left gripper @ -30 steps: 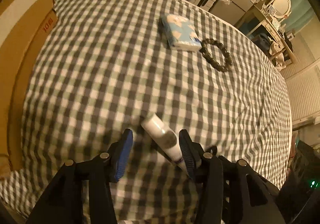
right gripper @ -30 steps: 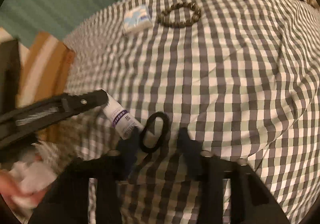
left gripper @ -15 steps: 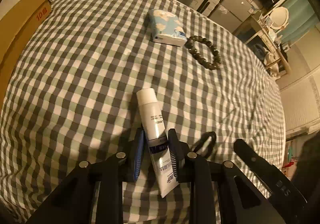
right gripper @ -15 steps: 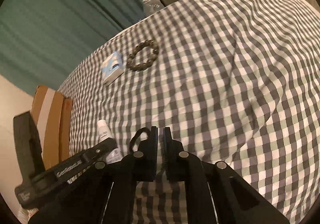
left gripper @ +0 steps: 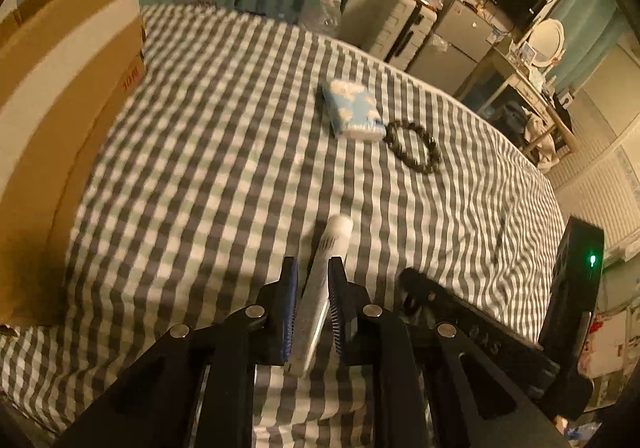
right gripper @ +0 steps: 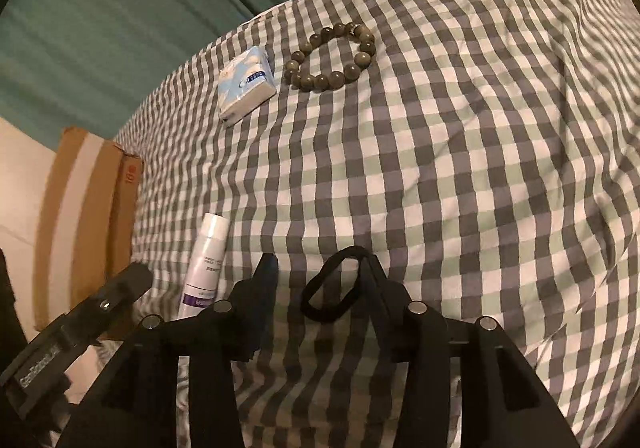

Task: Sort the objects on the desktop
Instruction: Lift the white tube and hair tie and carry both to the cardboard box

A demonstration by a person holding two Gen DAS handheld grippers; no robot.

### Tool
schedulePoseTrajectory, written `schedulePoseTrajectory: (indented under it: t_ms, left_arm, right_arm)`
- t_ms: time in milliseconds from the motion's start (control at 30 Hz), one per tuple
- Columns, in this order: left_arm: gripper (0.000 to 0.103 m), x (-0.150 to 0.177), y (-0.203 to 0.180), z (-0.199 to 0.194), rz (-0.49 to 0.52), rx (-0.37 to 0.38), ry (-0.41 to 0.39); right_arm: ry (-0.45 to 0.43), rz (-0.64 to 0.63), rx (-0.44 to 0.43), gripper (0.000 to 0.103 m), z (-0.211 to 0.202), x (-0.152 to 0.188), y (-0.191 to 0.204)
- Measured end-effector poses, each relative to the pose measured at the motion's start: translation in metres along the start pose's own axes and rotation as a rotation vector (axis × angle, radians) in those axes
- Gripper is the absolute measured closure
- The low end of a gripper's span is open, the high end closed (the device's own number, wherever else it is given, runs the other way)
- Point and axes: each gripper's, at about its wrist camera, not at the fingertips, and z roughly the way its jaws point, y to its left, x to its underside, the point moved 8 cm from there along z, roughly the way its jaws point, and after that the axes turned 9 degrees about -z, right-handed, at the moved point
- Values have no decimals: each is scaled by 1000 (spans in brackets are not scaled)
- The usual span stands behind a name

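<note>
Left wrist view, left claw (left gripper: 313,280): narrow, its jaws having just been closing; the blue pads now pinch a white tube (left gripper: 324,280) that runs lengthwise between them, cap end pointing ahead of the tips
Left wrist view, risk: the tube is smooth and soft, held low on its body; it may squirt forward or swing nose-down out of the pads if the grip is light, or be crushed if it is hard
Left wrist view, other things: a tissue pack (left gripper: 352,114) and a bead bracelet (left gripper: 414,146) lie well ahead of the claw, just beside each other; a cardboard box (left gripper: 60,120) stands off to its left
Left wrist view, writing: red print on the box corner, too blurred to read; faint grey print on the tube, unreadable
Right wrist view, right claw (right gripper: 320,288): partly apart, its jaws having just been opening; a black hair tie (right gripper: 332,288) lies on the checked cloth (right gripper: 460,168) between them, against the right-hand finger
Right wrist view, risk: nothing presses the thin, limp loop; closing may push it flat into the cloth, catch a fold of fabric, or let the loop slip off that finger
Right wrist view, crowding: the left claw sits close at the left, so the two could knock together
Right wrist view, writing: the tube shows a purple band and small print, illegible; the tissue pack has a dark blue label, illegible; red marks on the box, unreadable
</note>
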Motion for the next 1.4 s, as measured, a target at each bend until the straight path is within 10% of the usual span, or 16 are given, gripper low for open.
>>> schedulePoseTrajectory:
  t_ms: [33,300,400,600,667,1033,1400]
  left_arm:
    - [87,4,0,2,-1,17,18]
    - [67,27,-23,31,74,22,113]
    - [38,25,-32,44,132,0,100]
    - [39,21,-20,68,198,-74,73]
    - [77,22,-21,65,248,-66,42]
    - [77,29,-6,17,245,-18,52]
    - [77,-13,4,-70,247,81,-93]
  right_arm:
    - [1,-10,32,97,-1,1,-3]
    - [-93,44,26,99,-36,0,-14]
    - [-88,85,1,99,-34,0,-21]
    - [-67,84,1,99,-29,-4,-28]
    - [-103,83,21,99,-31,-9,-34]
    - [-155,114,-60,99,-56,0,-26]
    - [-229,-71,-91,99,-123,23,80]
